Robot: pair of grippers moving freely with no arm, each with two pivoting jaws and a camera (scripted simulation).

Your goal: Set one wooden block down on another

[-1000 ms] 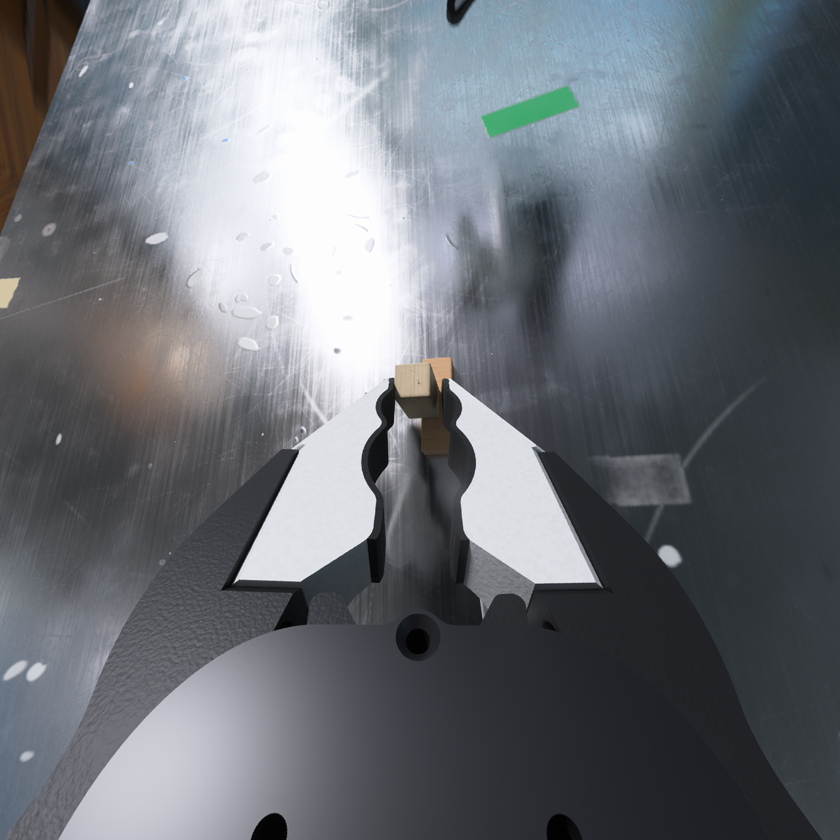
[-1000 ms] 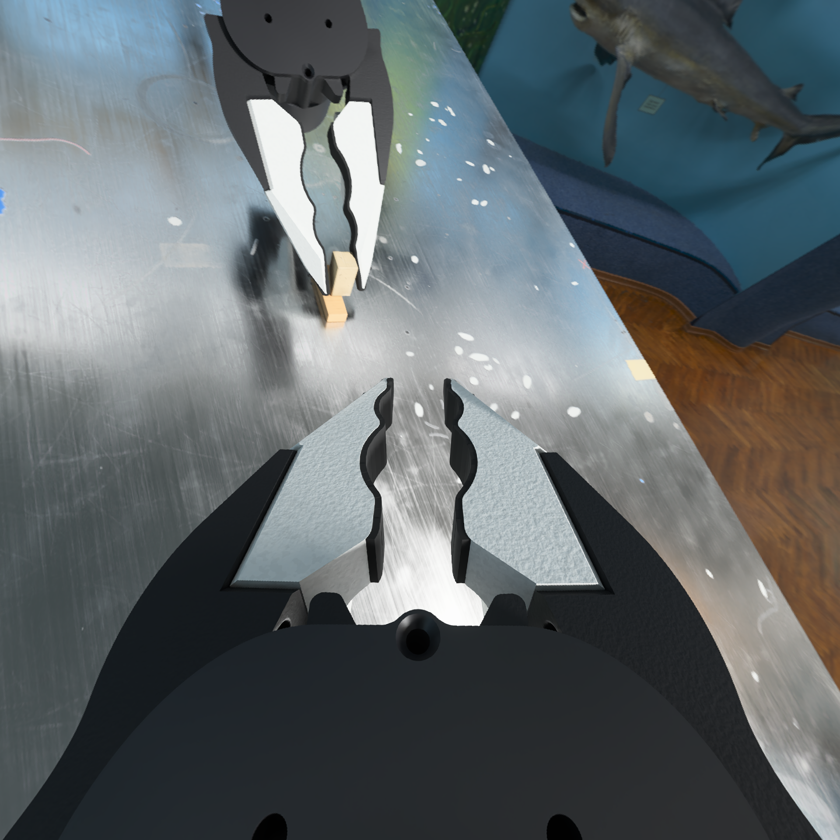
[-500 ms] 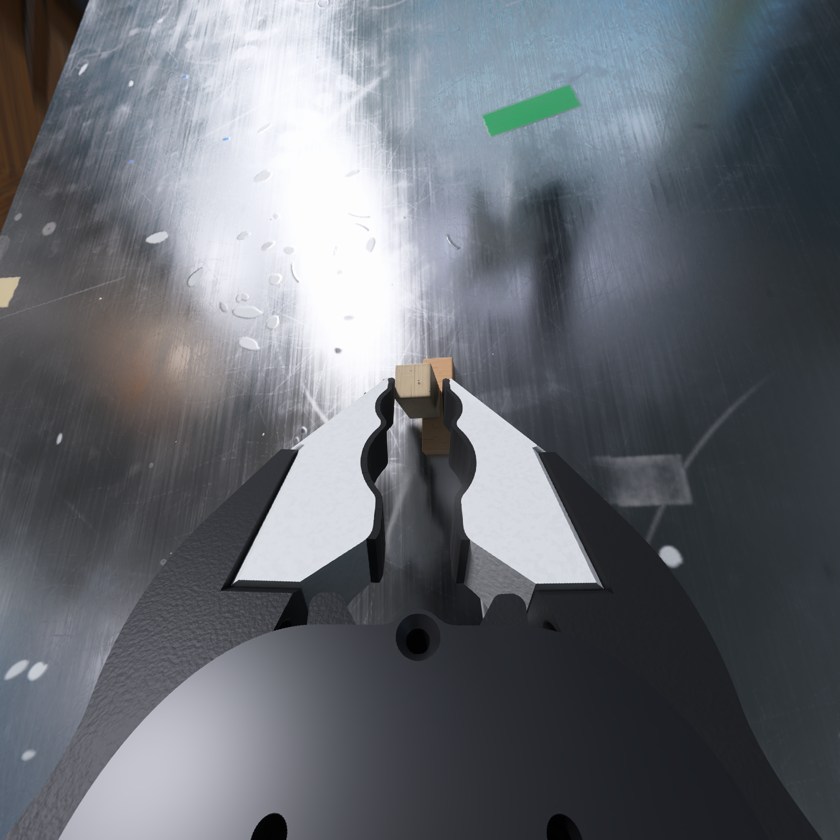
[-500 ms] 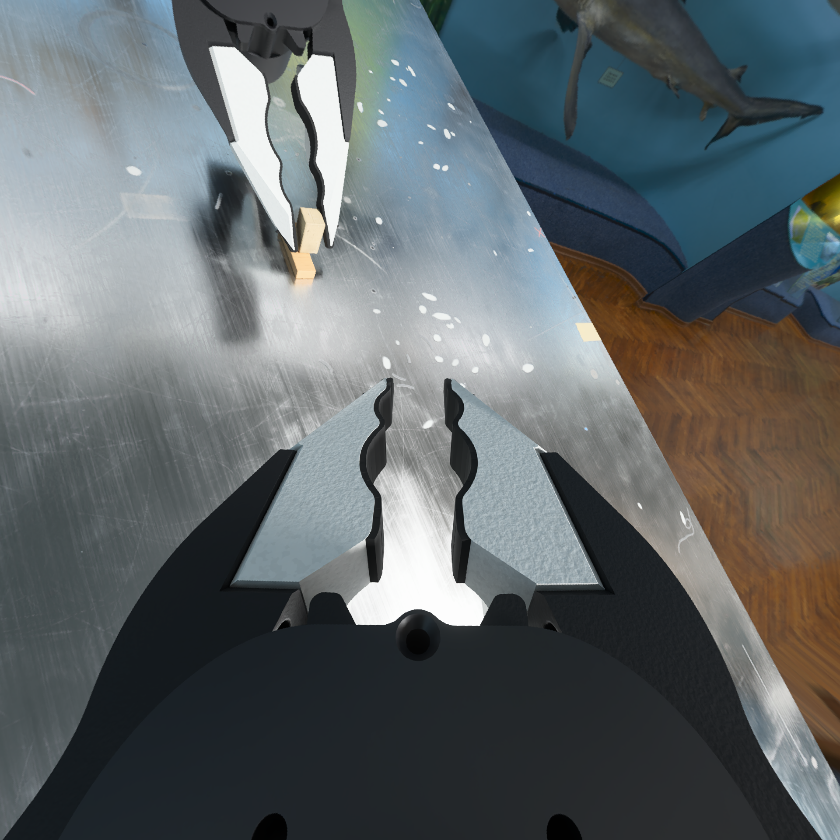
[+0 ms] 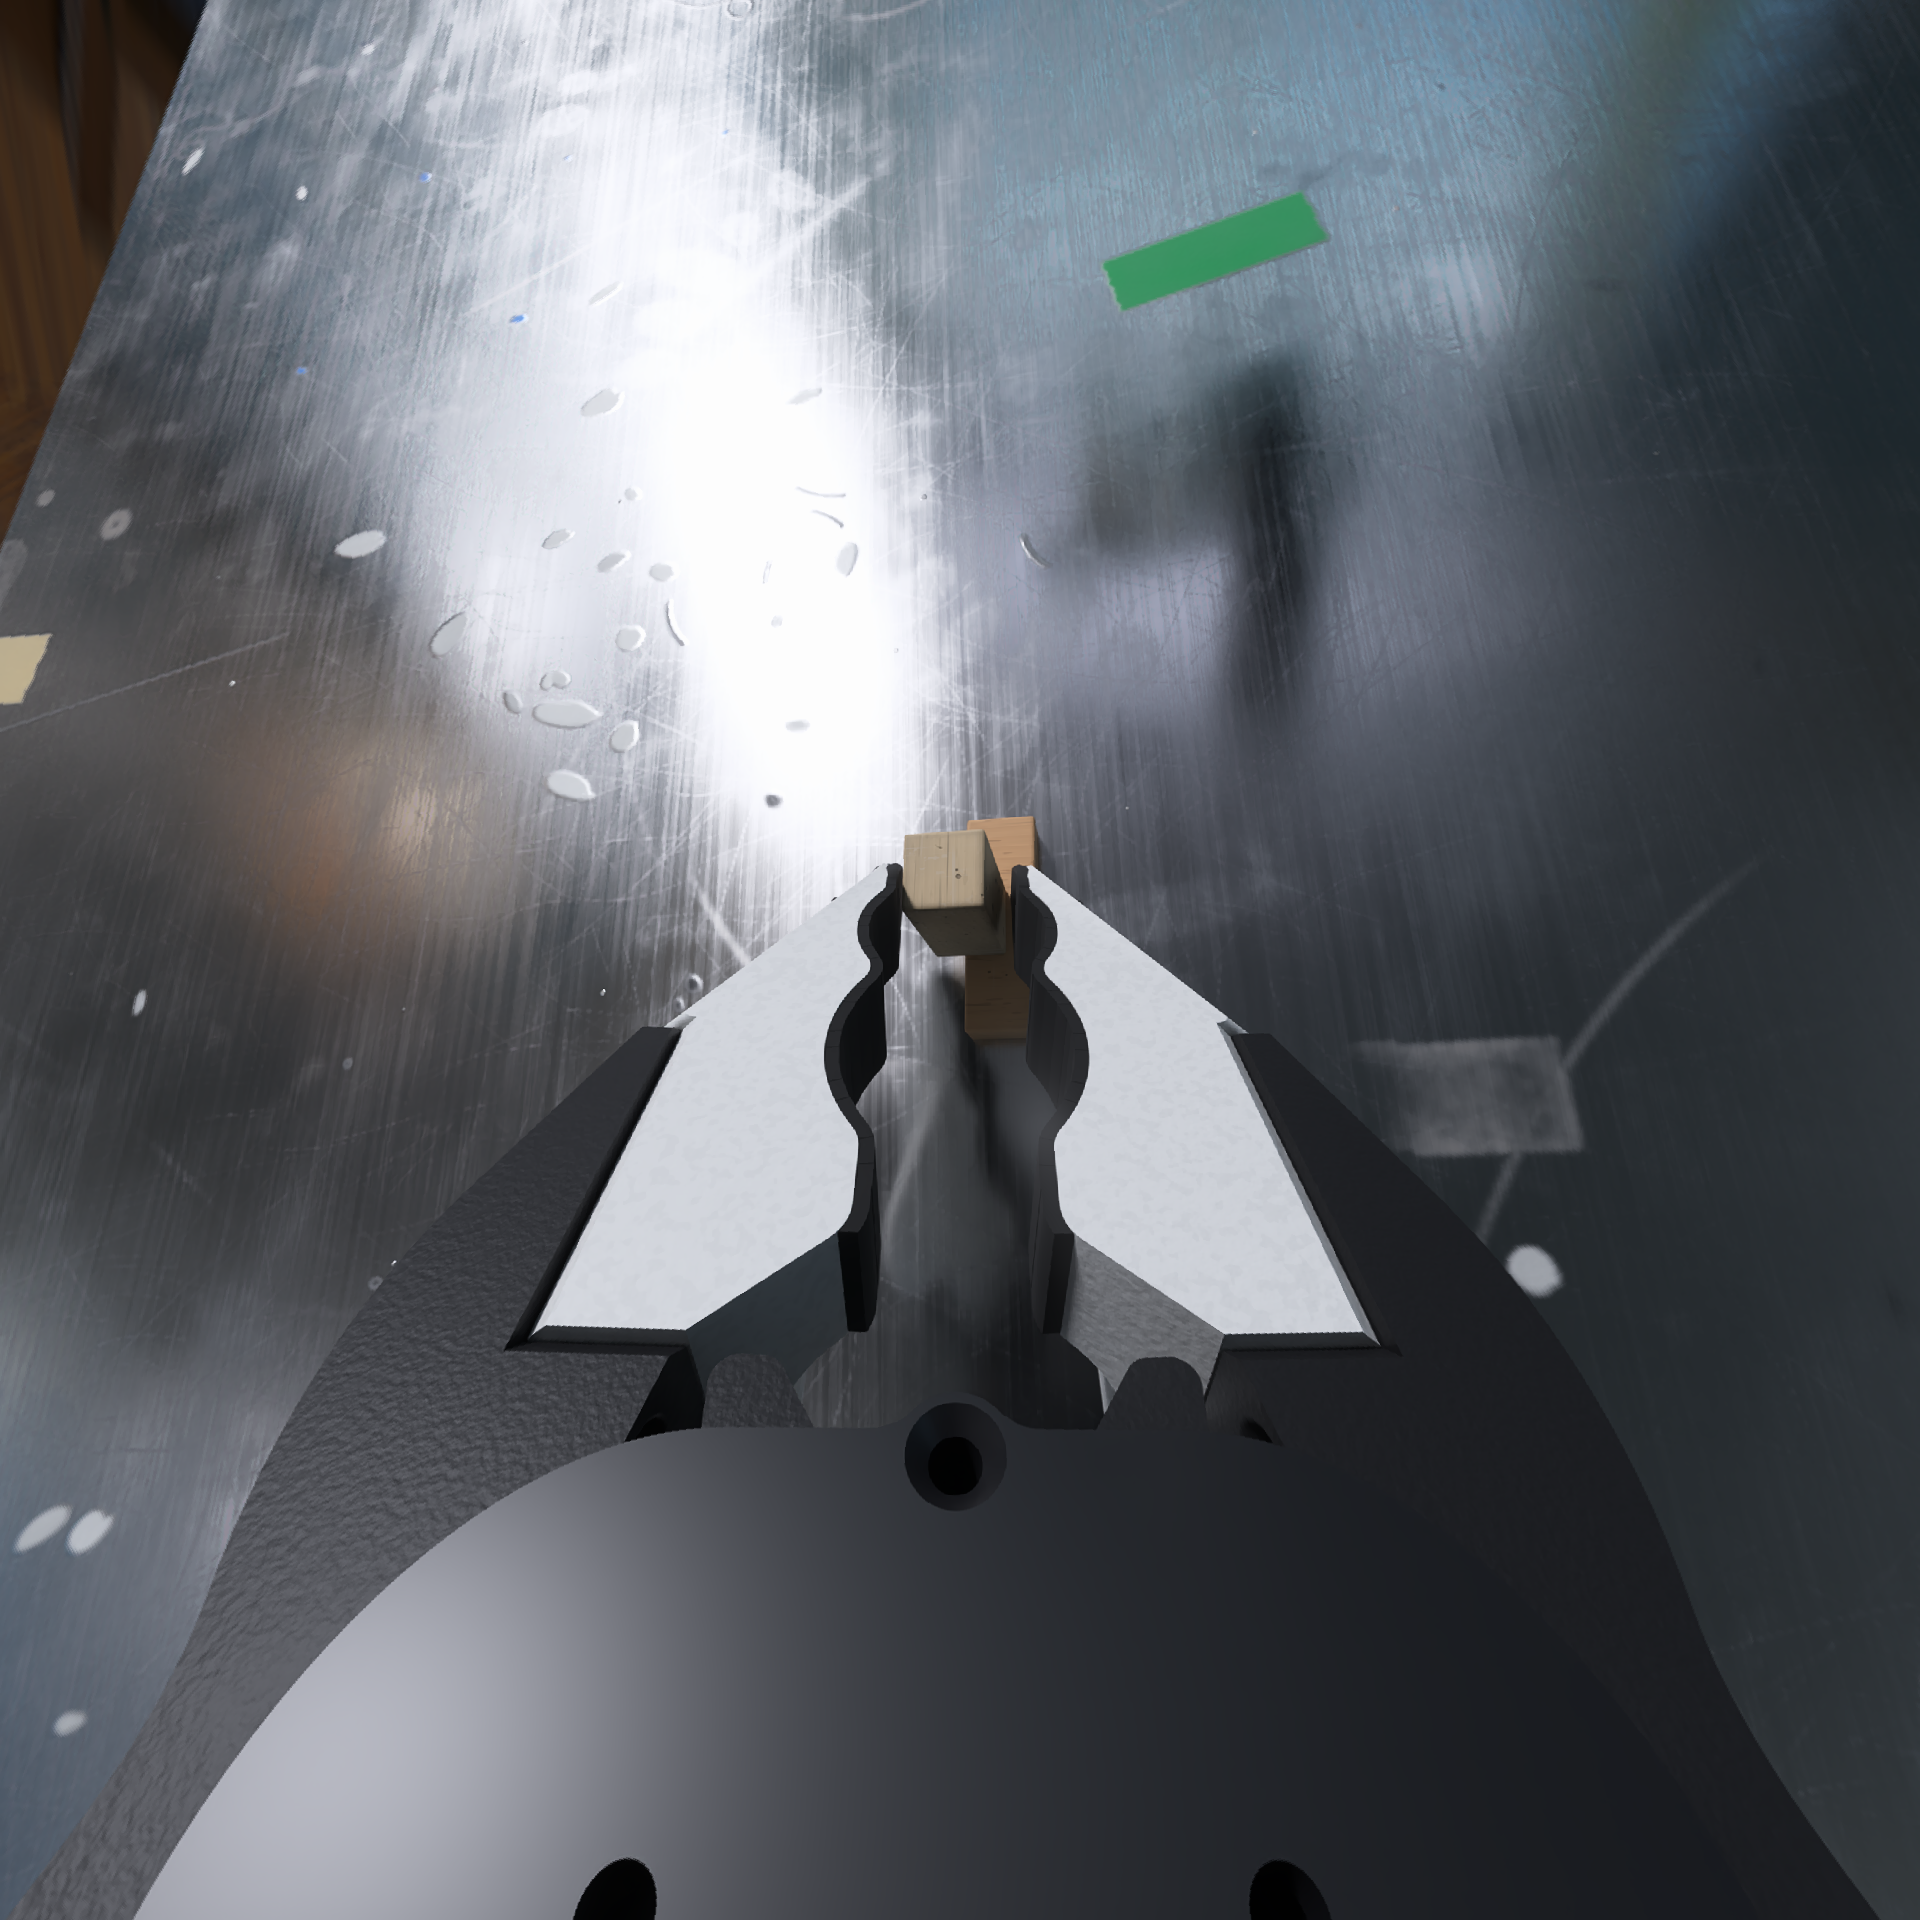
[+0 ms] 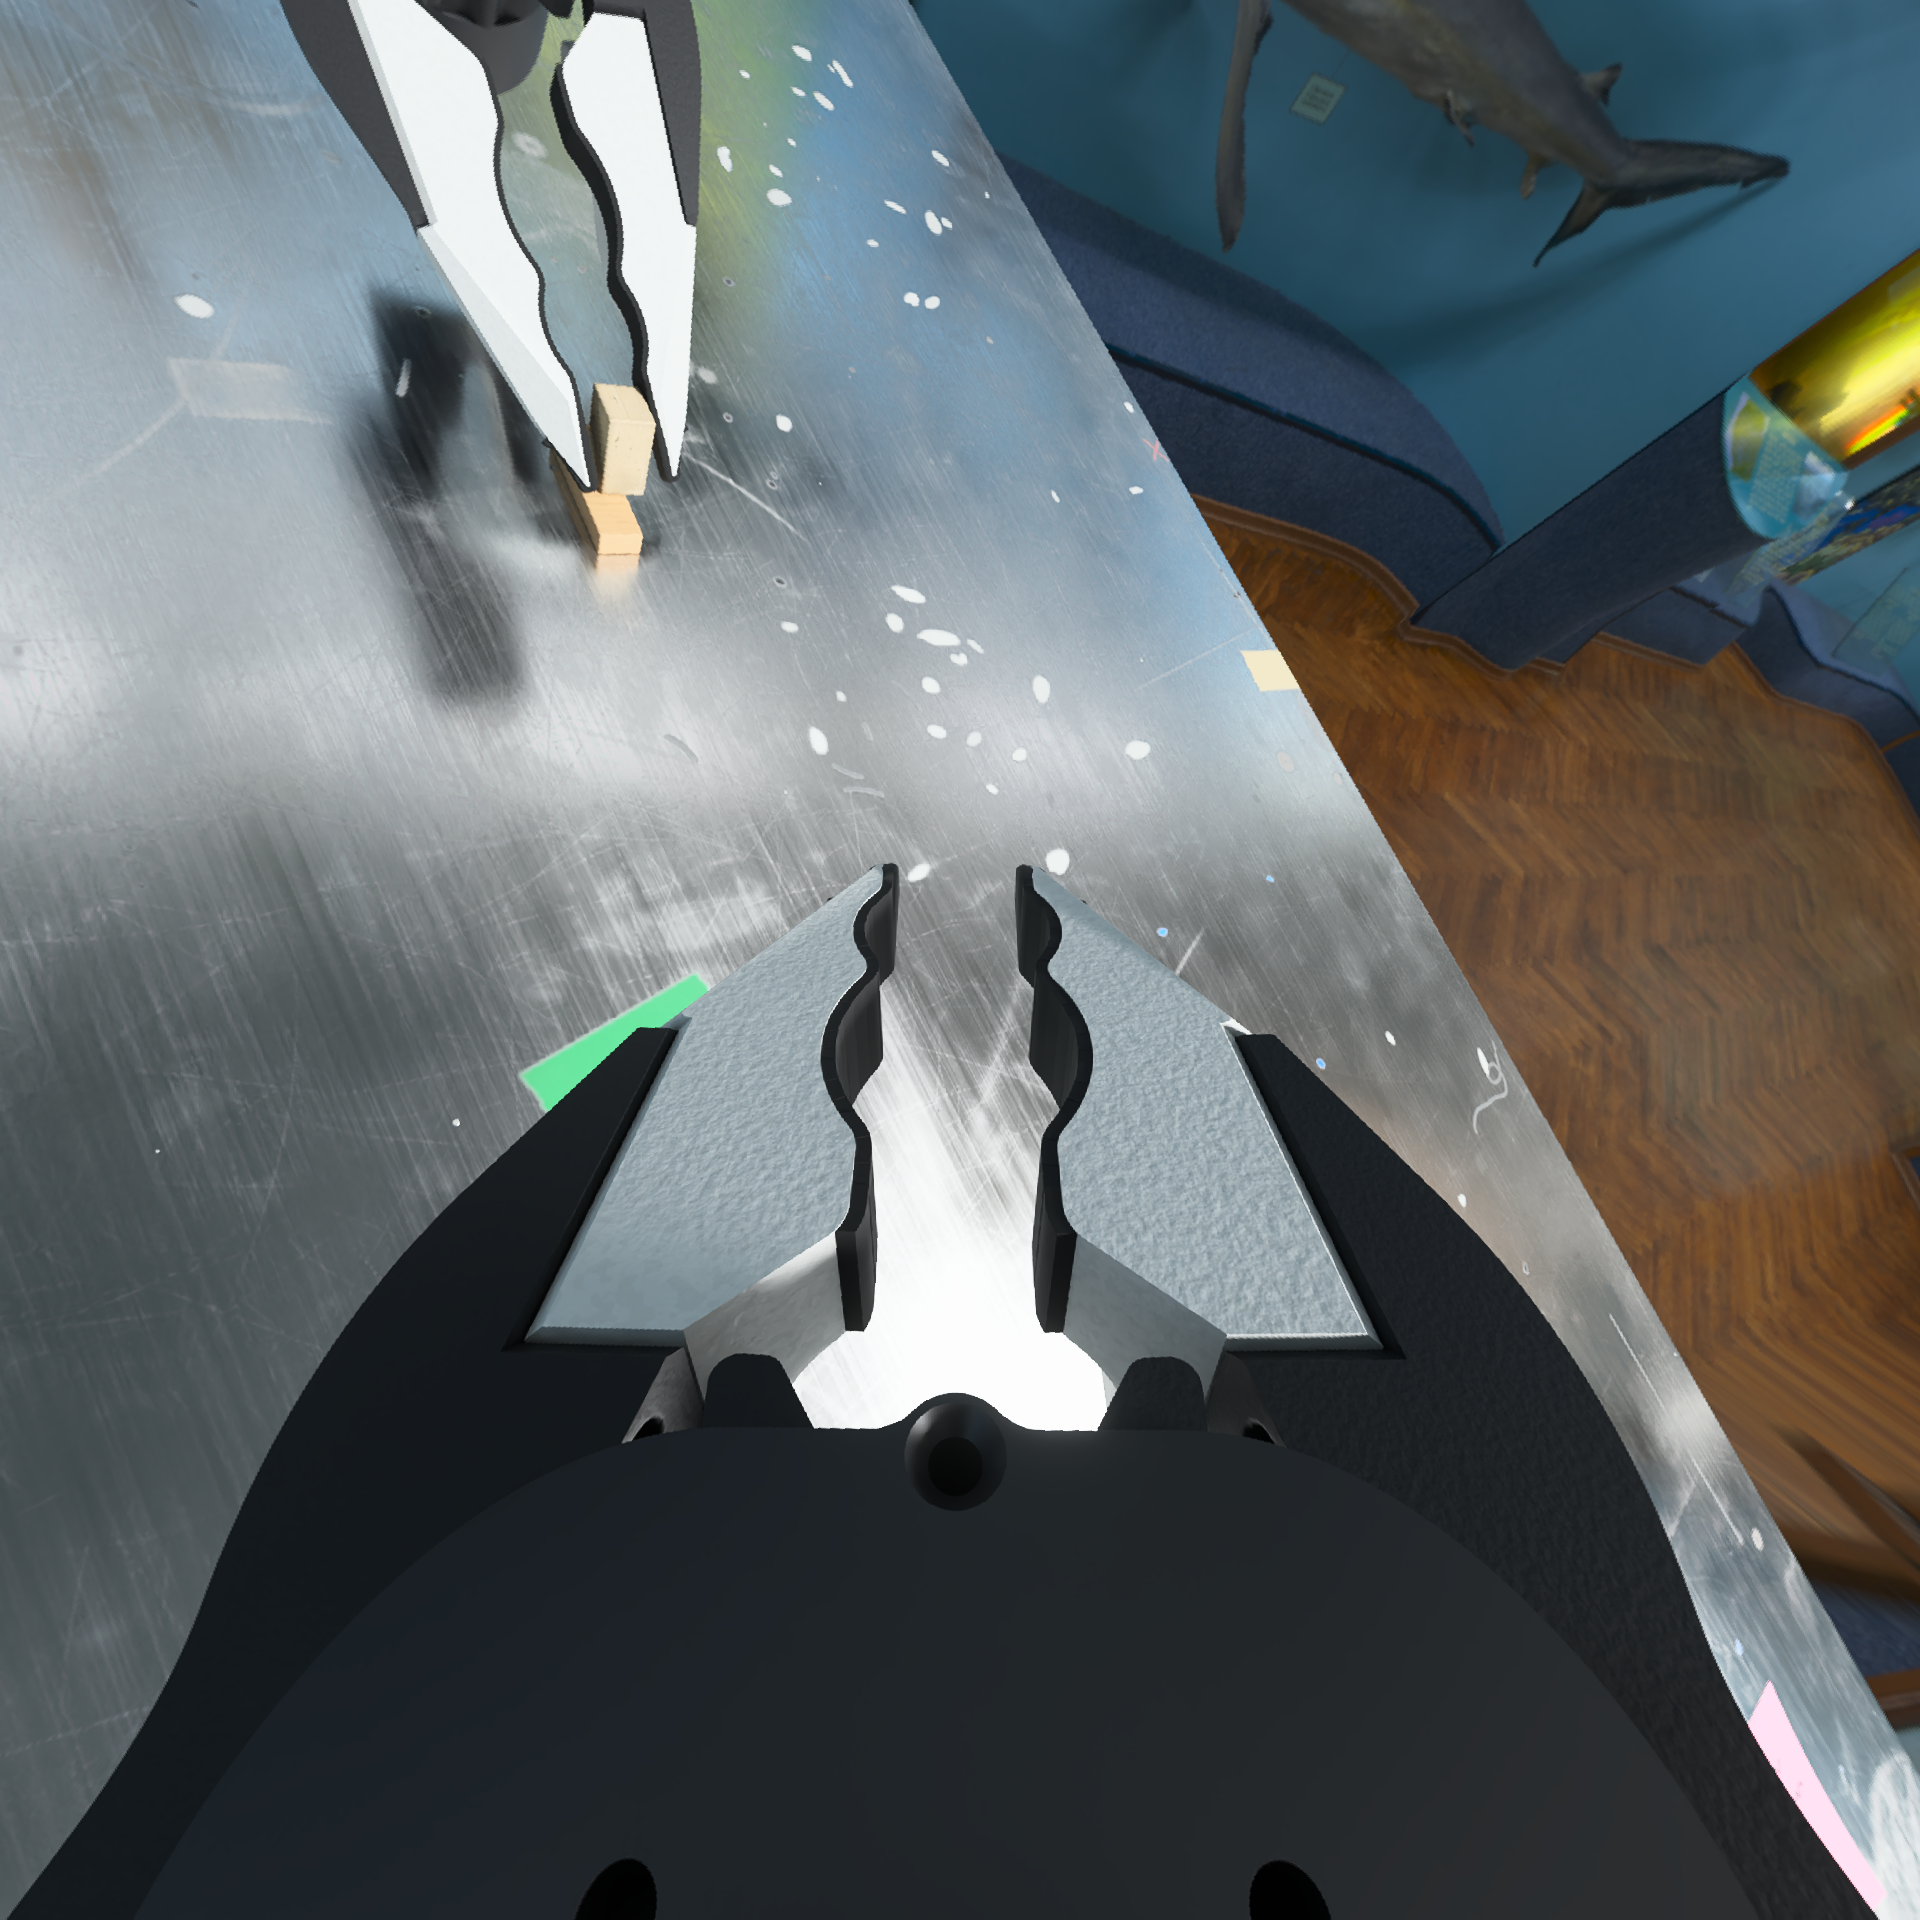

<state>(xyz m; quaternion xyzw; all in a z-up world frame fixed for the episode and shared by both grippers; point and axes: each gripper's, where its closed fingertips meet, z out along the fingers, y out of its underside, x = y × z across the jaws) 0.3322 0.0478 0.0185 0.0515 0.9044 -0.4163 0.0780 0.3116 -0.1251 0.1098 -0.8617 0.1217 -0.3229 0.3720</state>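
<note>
Two grippers hang over one long metal table (image 6: 312, 935), a scratched, brushed sheet flecked with white paint spots, with herringbone wood floor (image 6: 1610, 935) showing past its right edge in the right wrist view. Beyond that floor sits dark blue upholstered seating (image 6: 1299, 395), and a grey shark model (image 6: 1507, 114) hangs against a teal wall (an odd thing to find beside a workbench).

The right gripper (image 6: 956, 878) is poised above bare metal with its jaws parted and nothing between them, well apart from the blocks. The left gripper (image 5: 956, 883) is clamped on the pale wooden block (image 5: 951, 894), its fingertips pressed to the block's two sides; from across the table the same gripper (image 6: 623, 473) is seen tilted steeply down, tips pinching the pale block (image 6: 621, 431).

A strip of green tape (image 5: 1216, 251) lies flat on the table farther off, and a grey tape patch (image 5: 1465, 1096) lies to the right of the left gripper. A small tan scrap of tape (image 6: 1270, 670) sits at the table's edge.

Under the pale block stands the darker wooden block (image 6: 608, 520), resting on the table. The pale one looks to be sitting on its top, though the fingertips partly hide the join, so I cannot swear they touch
</note>
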